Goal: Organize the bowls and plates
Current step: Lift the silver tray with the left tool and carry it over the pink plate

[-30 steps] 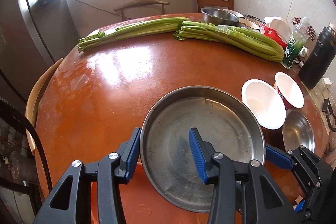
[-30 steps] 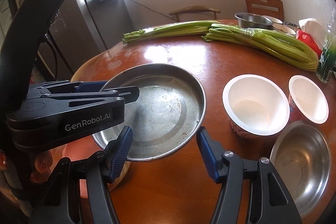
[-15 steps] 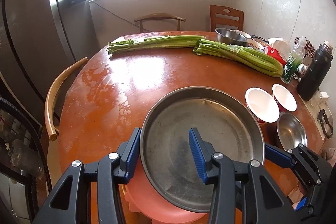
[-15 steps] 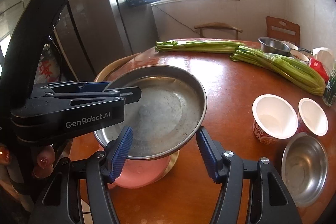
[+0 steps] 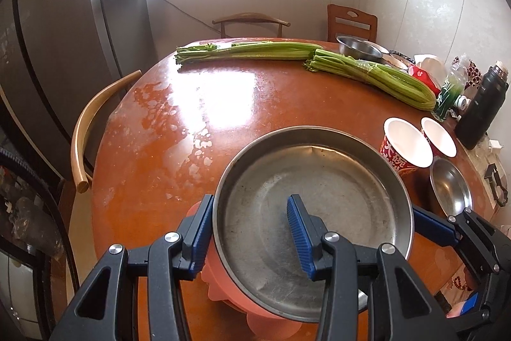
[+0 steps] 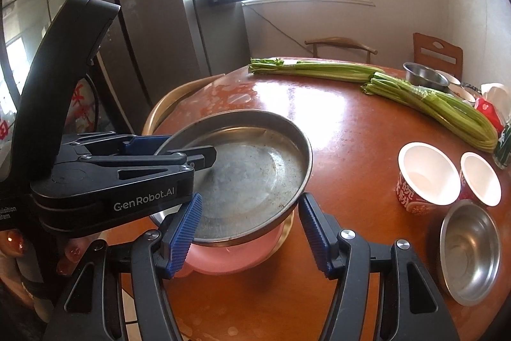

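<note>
Steel plate (image 5: 319,200) clamped by left gripper (image 5: 252,232) — right gripper (image 6: 252,229) open, astride its rim.

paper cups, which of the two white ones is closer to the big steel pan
The larger paper cup, with red print on its side, is closer to the steel pan. The smaller cup stands beyond it, towards the green bottle.

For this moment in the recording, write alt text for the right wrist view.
The left gripper is shut on the rim of a large steel plate above a pink dish, near the edge of a round wooden table. The right gripper, open, sits just below the plate; celery, two paper cups and a small steel bowl lie beyond.
</note>
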`<state>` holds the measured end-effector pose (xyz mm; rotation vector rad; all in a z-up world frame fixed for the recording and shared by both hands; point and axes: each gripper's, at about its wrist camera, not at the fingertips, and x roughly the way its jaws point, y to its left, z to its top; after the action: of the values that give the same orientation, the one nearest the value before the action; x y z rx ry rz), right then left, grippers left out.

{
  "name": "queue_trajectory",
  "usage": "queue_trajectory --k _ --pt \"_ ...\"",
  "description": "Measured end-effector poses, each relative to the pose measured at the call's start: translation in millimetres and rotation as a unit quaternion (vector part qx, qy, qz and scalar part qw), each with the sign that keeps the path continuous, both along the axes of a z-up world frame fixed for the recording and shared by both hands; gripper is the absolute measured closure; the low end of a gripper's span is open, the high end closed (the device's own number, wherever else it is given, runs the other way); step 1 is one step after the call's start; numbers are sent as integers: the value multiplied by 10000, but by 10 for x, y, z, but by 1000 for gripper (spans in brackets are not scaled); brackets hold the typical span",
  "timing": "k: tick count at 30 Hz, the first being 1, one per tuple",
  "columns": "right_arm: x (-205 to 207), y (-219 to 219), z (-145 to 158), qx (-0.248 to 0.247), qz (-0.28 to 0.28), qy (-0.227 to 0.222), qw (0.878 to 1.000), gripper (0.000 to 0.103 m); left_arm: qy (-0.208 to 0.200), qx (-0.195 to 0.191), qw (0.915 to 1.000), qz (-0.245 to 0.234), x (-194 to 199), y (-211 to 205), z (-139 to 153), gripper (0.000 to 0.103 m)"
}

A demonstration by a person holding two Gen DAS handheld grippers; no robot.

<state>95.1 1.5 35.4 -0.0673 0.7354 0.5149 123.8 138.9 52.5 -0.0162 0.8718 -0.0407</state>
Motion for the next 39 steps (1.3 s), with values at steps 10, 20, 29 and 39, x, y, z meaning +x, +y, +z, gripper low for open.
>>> queue_trajectory --k 10,20,29,39 --pt "7 103 -153 -169 76 72 9998 38 102 -60 9999 37 4 78 -188 57" --pt "70 178 -308 -415 88 132 9990 38 240 -68 9997 -30 88 92 -382 57" --pt "102 227 -424 -474 119 191 9986 38 329 -110 9994 -24 129 145 -513 57" --pt "84 289 -483 -666 202 -15 9976 38 307 -109 9995 5 134 189 -574 57"
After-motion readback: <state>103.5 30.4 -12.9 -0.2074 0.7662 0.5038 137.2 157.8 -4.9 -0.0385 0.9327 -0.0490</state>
